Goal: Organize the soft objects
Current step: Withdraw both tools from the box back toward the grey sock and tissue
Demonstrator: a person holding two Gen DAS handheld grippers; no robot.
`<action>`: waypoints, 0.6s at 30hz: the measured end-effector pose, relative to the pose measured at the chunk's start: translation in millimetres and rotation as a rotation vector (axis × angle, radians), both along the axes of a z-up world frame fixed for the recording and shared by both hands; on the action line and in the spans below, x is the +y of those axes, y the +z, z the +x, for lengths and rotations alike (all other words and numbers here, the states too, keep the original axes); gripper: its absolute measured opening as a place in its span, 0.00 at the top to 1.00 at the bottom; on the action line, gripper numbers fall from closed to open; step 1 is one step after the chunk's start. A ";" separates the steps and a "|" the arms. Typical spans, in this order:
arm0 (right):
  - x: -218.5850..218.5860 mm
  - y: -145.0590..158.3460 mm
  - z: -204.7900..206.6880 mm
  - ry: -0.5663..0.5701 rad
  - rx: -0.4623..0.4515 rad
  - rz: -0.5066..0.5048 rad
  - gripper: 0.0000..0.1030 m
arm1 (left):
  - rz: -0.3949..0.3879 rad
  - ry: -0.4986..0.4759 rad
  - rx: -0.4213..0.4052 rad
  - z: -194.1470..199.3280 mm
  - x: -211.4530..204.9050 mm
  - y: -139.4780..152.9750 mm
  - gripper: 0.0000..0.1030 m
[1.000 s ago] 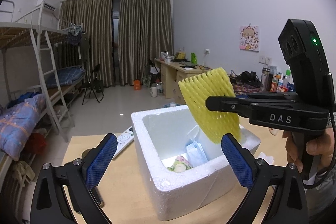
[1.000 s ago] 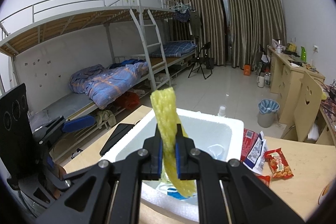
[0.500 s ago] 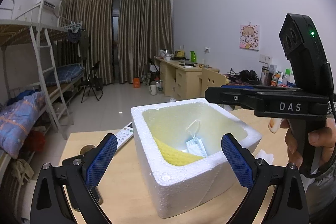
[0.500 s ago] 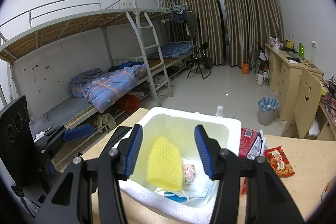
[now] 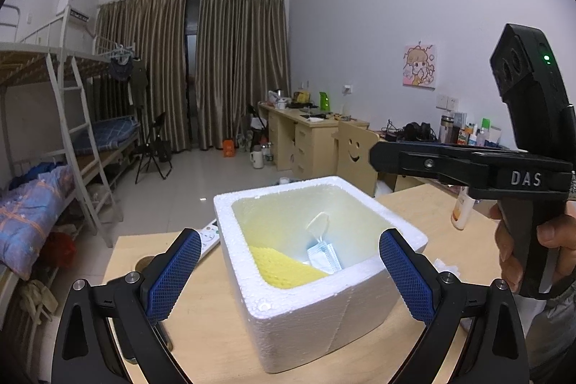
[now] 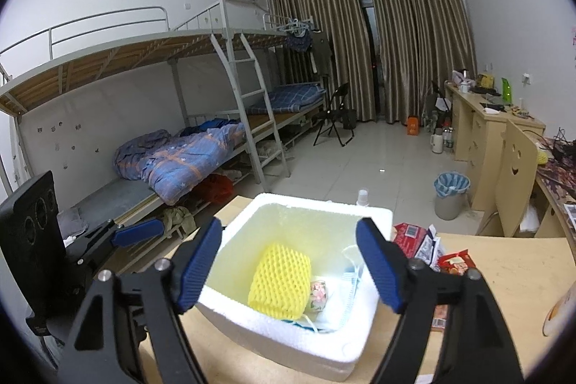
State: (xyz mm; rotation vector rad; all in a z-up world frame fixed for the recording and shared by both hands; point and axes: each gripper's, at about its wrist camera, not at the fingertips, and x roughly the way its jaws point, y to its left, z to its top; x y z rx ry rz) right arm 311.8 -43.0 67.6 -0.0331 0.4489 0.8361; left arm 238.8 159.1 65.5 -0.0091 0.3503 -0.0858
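The right tool (image 6: 289, 261) is opening, nothing between its pads; the yellow foam mesh sleeve (image 6: 280, 283) it pinched a second ago now lies inside the white polystyrene box (image 6: 374, 218). That item is stowed. The left tool (image 5: 289, 276) hangs wide open, empty.

both wrist views close over the foam box (image 5: 316, 305) – opposite sides, angled down

Dim ceiling-lit frames, sharp centre, dark fisheye-bent edges.
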 end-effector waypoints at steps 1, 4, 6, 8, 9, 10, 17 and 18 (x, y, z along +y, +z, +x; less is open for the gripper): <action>-1.3 1.6 -1.4 -0.003 -0.003 0.002 0.19 | 0.007 0.011 -0.001 -1.4 -1.9 2.0 0.03; -12.5 6.5 -9.9 -0.014 -0.019 0.015 0.05 | 0.008 0.023 0.005 -6.3 -5.5 6.7 0.03; -21.7 9.7 -16.7 -0.028 -0.030 0.028 0.05 | 0.002 0.023 0.005 -11.2 -7.1 11.1 0.03; -27.6 12.0 -20.3 -0.042 -0.033 0.037 0.04 | 0.004 0.018 0.003 -16.8 -10.6 15.1 0.03; -31.2 13.3 -22.7 -0.047 -0.032 0.038 0.03 | 0.006 0.018 -0.001 -20.5 -12.8 17.3 0.03; -33.3 13.9 -24.6 -0.050 -0.032 0.038 0.01 | 0.007 0.018 -0.005 -23.4 -14.8 19.8 0.03; -58.3 21.3 -45.6 -0.079 -0.050 0.062 0.00 | 0.025 0.006 -0.031 -51.8 -37.6 33.2 0.03; -61.8 23.1 -50.1 -0.083 -0.055 0.065 0.00 | 0.025 0.007 -0.037 -55.1 -40.1 34.5 0.03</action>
